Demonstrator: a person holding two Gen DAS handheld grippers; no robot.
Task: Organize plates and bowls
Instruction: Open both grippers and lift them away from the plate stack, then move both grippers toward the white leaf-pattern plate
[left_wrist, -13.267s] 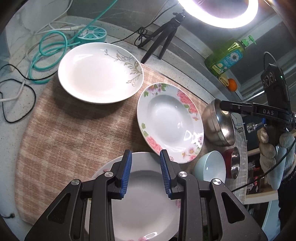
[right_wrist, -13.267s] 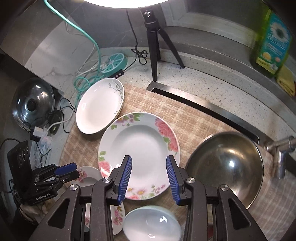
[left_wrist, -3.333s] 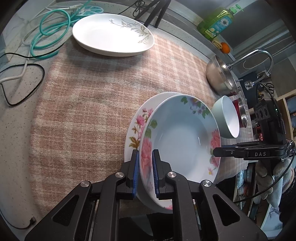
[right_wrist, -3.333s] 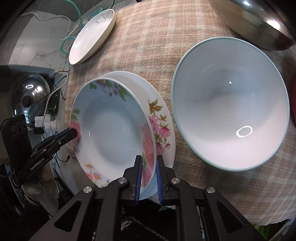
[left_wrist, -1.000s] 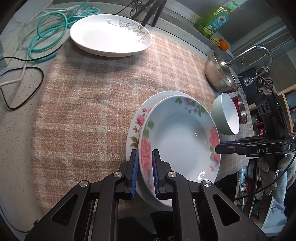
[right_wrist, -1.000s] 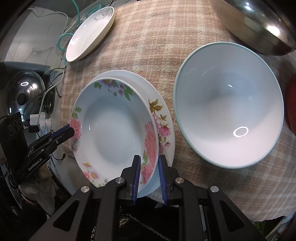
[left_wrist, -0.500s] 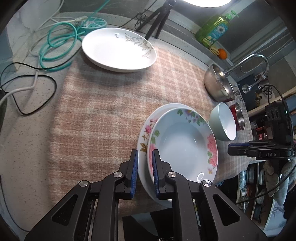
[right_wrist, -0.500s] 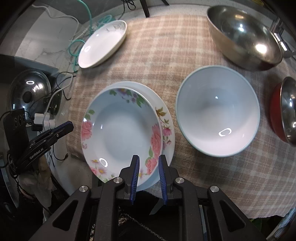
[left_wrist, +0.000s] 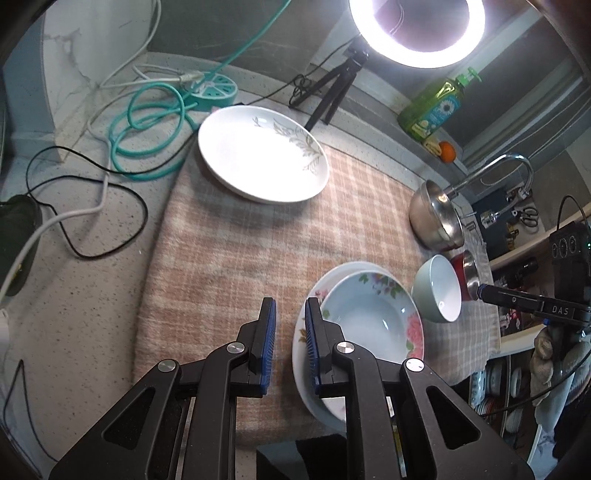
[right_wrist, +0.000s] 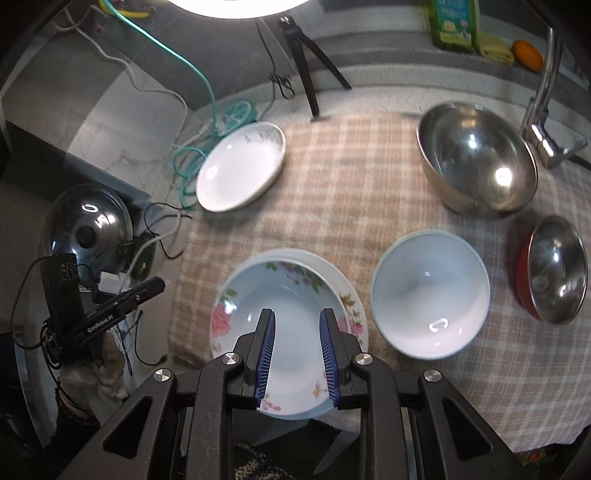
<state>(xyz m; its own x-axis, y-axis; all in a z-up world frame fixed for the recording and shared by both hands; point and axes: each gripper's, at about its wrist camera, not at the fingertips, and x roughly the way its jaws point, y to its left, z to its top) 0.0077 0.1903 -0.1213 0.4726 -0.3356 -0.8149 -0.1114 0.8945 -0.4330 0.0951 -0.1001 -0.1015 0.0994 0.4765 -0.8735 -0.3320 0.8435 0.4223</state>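
Observation:
A rose-patterned deep plate (left_wrist: 373, 321) (right_wrist: 288, 325) lies stacked on a second floral plate (left_wrist: 343, 267) (right_wrist: 349, 295) at the near edge of the checked cloth (left_wrist: 280, 240). My left gripper (left_wrist: 288, 328) is open and empty, raised just left of the stack. My right gripper (right_wrist: 297, 336) is open and empty above the stack's near side. A white plate with a leaf print (left_wrist: 262, 153) (right_wrist: 240, 166) lies at the far left. A pale green bowl (left_wrist: 439, 293) (right_wrist: 430, 293) sits right of the stack.
A large steel bowl (right_wrist: 476, 158) stands at the far right by the tap (right_wrist: 543, 122). A small steel bowl in a red one (right_wrist: 554, 269) sits at the right edge. Cables and a teal hose (left_wrist: 147, 122), a tripod (left_wrist: 332, 92) and a pot lid (right_wrist: 88, 229) lie around.
Both grippers have opened, let go of the rose plate's rim and pulled back and up. The plate now rests on the lower floral plate.

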